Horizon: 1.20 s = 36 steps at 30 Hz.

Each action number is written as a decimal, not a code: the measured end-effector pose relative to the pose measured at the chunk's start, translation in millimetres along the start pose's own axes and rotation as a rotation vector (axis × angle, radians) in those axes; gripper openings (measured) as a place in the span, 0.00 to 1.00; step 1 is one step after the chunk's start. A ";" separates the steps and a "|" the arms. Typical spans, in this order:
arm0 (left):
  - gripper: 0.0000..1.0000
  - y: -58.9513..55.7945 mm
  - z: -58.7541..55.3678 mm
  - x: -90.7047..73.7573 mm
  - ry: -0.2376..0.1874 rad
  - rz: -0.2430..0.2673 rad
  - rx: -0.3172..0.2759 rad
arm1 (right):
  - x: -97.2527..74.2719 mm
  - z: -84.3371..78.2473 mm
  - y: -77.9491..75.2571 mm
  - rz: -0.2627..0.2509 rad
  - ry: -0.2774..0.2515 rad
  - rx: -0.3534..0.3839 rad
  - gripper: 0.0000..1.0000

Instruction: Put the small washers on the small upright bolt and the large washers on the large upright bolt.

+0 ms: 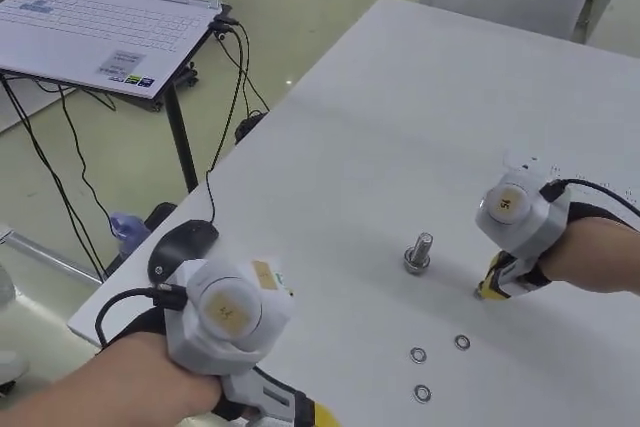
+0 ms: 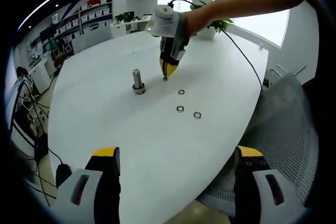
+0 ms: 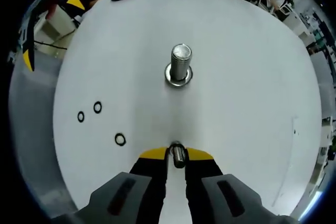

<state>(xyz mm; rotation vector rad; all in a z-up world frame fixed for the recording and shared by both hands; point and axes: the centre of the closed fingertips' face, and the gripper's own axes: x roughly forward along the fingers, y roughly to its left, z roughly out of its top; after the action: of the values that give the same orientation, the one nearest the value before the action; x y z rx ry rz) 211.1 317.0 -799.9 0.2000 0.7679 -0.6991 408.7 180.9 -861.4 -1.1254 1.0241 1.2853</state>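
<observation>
Metal small bolt (image 3: 179,156) sits, seemingly clamped, between right gripper (image 3: 177,159) jaws

Overhead, gripper views seemingly opposed, bolt (image 1: 419,252) shared

Left claw (image 2: 177,156) jaws wide apart above worktop (image 2: 94,124) edge. Right claw (image 2: 167,70) points down, small bolt (image 2: 165,77) at its tip, near large bolt (image 2: 138,81). Three washers (image 2: 180,108) lie loose just beside.

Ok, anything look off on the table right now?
Nothing damaged or spilled. The large bolt stands upright, and three washers lie flat and apart on the table. Only oddity: the small bolt is pinched in the right tongs, not standing free.
</observation>
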 end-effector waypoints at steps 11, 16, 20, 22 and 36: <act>0.89 0.0 -5.3 1.1 0.015 -0.001 -0.005 | 6.7 -3.5 -1.2 0.008 0.010 0.002 0.13; 0.89 -0.1 -5.4 1.9 0.017 -0.003 -0.007 | 7.2 -3.8 -1.1 0.010 0.009 -0.002 0.13; 0.88 0.9 -6.6 2.3 0.021 -0.002 -0.008 | 7.1 -3.4 -0.6 0.014 0.011 0.000 0.13; 0.88 0.8 -7.0 2.1 0.020 -0.002 -0.010 | 7.0 -3.1 -0.4 0.015 0.011 0.001 0.13; 0.87 -0.8 -8.7 1.9 0.030 -0.005 -0.009 | 6.2 -3.3 1.5 0.015 0.009 0.010 0.14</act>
<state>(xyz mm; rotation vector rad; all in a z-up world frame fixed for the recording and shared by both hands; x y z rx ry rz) 206.6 319.0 -807.4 0.2003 0.8002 -0.6981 407.6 178.7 -868.2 -1.1193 1.0466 1.2871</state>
